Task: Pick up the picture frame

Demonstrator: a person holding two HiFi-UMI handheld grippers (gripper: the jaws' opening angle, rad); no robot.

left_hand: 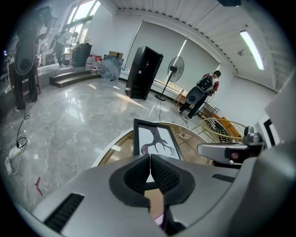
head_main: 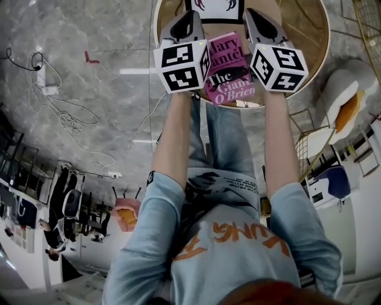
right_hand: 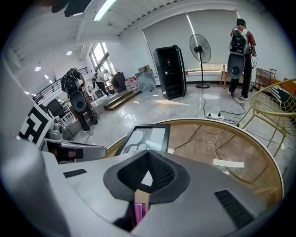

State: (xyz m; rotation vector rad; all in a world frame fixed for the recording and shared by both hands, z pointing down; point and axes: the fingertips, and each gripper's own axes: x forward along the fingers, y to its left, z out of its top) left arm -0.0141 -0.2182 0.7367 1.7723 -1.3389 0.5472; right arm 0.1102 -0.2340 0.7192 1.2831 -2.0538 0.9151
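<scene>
**Two closed grippers above a bench, short of a picture frame**

A picture frame [head_main: 214, 8] lies flat on the far side of a round, gold-rimmed bench [head_main: 300, 27]. It has a thin black border around a white print of dark, branching antlers. A pink paperback book [head_main: 229, 68] lies nearer the person.

The frame looks rigid and fairly light. Its front is probably glazed, so it may be slippery and breakable. The black border is the safest place to grip, likely at the near edge or at two opposite sides. Because the frame lies flat, one edge may need tipping up first.

Both bare forearms reach forward side by side. The left gripper [head_main: 189, 24] and right gripper [head_main: 261, 24] slope downward on either side of the book. Their tips are near the frame but not touching it. Both grippers are clenched on nothing, pads pressed together.
</scene>
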